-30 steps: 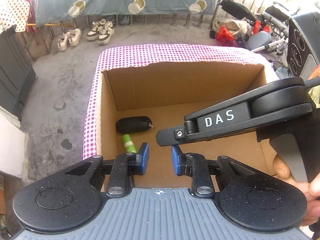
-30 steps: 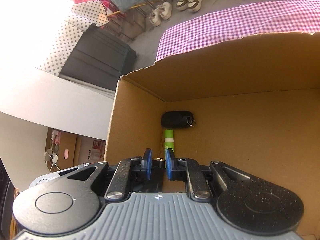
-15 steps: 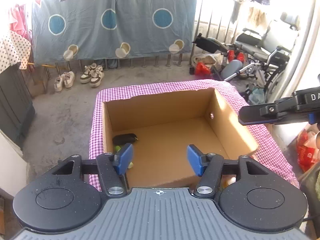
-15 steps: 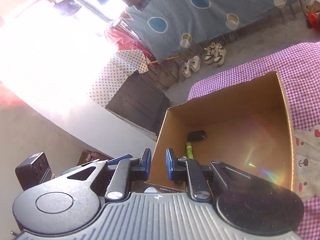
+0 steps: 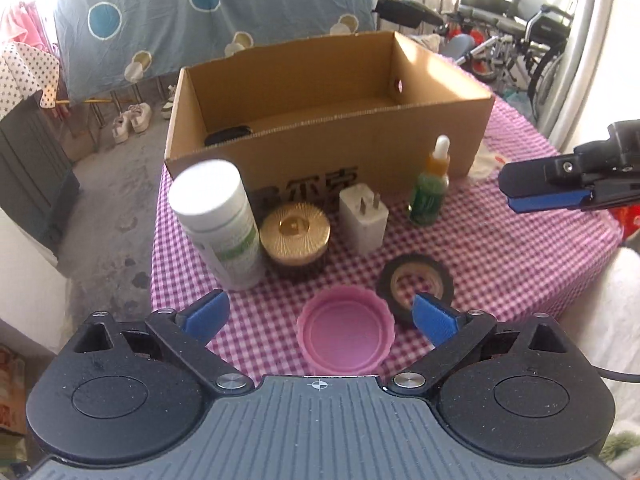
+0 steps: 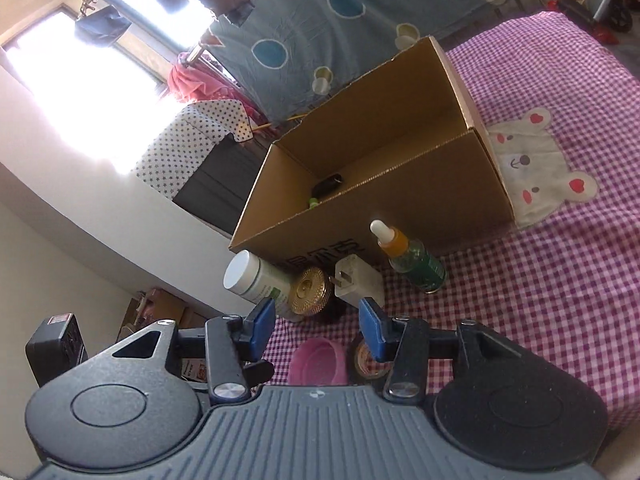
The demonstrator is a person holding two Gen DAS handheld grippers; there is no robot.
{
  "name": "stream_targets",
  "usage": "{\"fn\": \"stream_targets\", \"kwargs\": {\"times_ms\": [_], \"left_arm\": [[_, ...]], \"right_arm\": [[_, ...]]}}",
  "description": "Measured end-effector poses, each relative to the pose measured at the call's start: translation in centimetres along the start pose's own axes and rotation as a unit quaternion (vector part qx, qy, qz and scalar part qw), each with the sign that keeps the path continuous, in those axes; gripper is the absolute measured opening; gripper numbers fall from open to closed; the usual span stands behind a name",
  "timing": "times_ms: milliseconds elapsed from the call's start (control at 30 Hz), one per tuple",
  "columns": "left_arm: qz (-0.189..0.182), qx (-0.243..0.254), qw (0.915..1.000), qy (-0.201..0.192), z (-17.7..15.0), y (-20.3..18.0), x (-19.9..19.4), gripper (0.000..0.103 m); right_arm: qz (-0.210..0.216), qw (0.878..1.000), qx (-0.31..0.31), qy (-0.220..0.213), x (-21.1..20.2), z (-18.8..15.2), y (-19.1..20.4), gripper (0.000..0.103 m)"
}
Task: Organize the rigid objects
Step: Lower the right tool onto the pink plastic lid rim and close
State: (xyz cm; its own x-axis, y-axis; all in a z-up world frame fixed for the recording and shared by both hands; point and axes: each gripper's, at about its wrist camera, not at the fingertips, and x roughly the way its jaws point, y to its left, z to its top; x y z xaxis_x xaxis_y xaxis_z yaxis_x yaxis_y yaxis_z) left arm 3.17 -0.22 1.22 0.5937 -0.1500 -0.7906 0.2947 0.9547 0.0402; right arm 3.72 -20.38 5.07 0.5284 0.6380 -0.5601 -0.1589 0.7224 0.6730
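Left fingers: the left gripper (image 5: 320, 316) has just been spreading and now stands released wide, blue fingers (image 5: 208, 314) apart with nothing gripped; the pink lid shows between them, untouched.
Right fingers: the right gripper (image 6: 318, 322) has just been parting too, released partway, nothing between its pads (seen from the left wrist view it juts in at the right edge (image 5: 560, 188)).
Landmark: an open cardboard box (image 5: 328, 148) on the purple checked cloth (image 5: 500, 264) over the counter.
Inside the box: a black pouch (image 6: 328, 183) and a green tube (image 6: 313, 201) in its left corner.
White bottle (image 5: 216, 220): upright, in front of the box's left end.
Gold-topped jar (image 5: 295, 232): in front of the box, just beside the bottle.
White plug adapter (image 5: 363, 216): in front of the box's middle, prongs up.
Green dropper bottle (image 5: 430, 188): upright, in front of the box towards its right end.
Black tape roll (image 5: 416, 280): flat, further out from the box than the adapter.
Pink lid (image 5: 346, 330): open side up, just beside the tape roll, furthest from the box.
Bear patch (image 6: 536, 168): on the cloth at the box's right side.
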Motion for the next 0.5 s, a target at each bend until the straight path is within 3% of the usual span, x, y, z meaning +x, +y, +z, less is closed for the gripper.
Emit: {"fn": "stream_targets", "kwargs": {"times_ms": [100, 267, 500], "left_arm": [[-0.010, -0.001, 0.9997, 0.020, -1.0, -0.1, 1.2, 0.099], [-0.009, -0.003, 0.9997, 0.021, -2.6, -0.6, 2.0, 0.099], [-0.004, 0.026, 0.9993, 0.026, -3.5, -1.2, 3.4, 0.096]], "right_arm": [[-0.011, 1.000, 0.001, 0.029, 2.0, -1.8, -0.1, 0.049], [-0.016, 0.997, -0.005, 0.078, 5.3, -4.1, 0.5, 0.045], [-0.037, 0.993, -0.013, 0.109, 7.9, -5.3, 1.2, 0.037]]}}
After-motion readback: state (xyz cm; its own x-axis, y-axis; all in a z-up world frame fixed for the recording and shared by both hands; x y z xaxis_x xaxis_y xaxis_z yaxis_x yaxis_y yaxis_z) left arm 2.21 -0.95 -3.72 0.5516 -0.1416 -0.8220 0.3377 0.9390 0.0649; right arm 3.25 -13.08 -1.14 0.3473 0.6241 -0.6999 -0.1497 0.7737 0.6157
